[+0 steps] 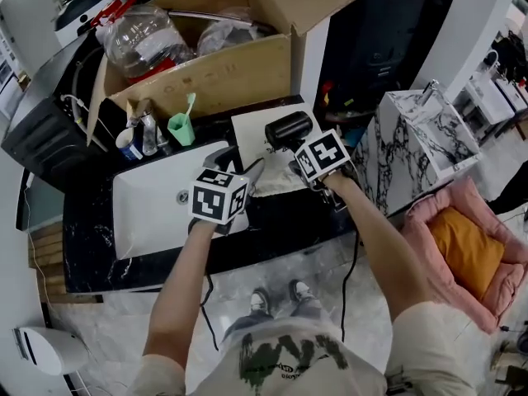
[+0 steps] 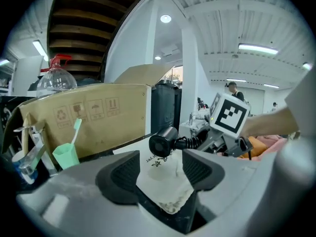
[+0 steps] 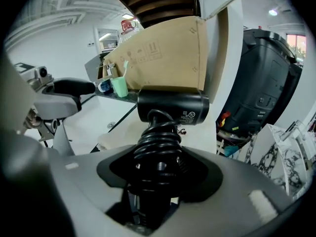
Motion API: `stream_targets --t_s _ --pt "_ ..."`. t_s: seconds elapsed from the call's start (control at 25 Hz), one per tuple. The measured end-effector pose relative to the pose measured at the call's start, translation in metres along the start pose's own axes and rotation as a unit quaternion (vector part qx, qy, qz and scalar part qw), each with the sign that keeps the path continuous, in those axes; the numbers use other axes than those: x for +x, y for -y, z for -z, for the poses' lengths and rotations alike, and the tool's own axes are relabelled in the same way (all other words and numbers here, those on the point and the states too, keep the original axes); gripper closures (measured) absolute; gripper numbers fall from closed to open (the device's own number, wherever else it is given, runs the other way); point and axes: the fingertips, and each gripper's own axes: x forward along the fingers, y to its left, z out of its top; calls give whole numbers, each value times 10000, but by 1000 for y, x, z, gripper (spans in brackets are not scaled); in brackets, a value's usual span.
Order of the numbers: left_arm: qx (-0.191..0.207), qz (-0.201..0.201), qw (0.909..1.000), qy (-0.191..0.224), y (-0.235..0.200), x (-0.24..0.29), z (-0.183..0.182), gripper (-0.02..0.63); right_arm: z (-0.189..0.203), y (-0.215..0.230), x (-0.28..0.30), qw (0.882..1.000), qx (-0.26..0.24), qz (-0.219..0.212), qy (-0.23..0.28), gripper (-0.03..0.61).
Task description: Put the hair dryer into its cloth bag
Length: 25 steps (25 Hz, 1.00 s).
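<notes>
The black hair dryer (image 1: 287,129) hangs above the black counter, barrel sideways. My right gripper (image 1: 299,159) is shut on its handle, which has the coiled cord wound round it. In the right gripper view the dryer's barrel (image 3: 173,107) sits just past the jaws (image 3: 157,167). The white cloth bag (image 1: 268,180) lies crumpled on the counter below the dryer, printed with dark lettering. My left gripper (image 1: 247,176) is shut on the bag's near edge. In the left gripper view the cloth (image 2: 165,181) fills the space between the pads, with the dryer (image 2: 164,143) just beyond.
A white sink (image 1: 148,213) is set in the counter to the left. A green cup with a toothbrush (image 1: 181,129) and an open cardboard box (image 1: 223,64) stand behind. A marble-patterned stand (image 1: 421,139) and a pink pet bed (image 1: 462,246) are to the right.
</notes>
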Motion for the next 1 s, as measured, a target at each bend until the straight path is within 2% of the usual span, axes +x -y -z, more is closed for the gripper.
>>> stream_targets --t_s 0.24,0.44,0.6,0.76,1.0 --pt "379 482 9981 -93 9 6 0 344 9 -3 -26 9989 316 271 208 327" --pt "760 932 9924 -267 19 12 5 342 24 -7 -49 9965 552 461 428 327" --pt "1040 1293 9848 -511 30 18 15 343 38 -12 -66 9942 695 595 567 327" --pt "1417 1647 9734 -727 45 24 26 342 54 -14 -79 9903 960 730 695 327" --pt "1674 1933 9599 -1148 56 35 50 343 76 -21 -92 9849 1249 822 869 327"
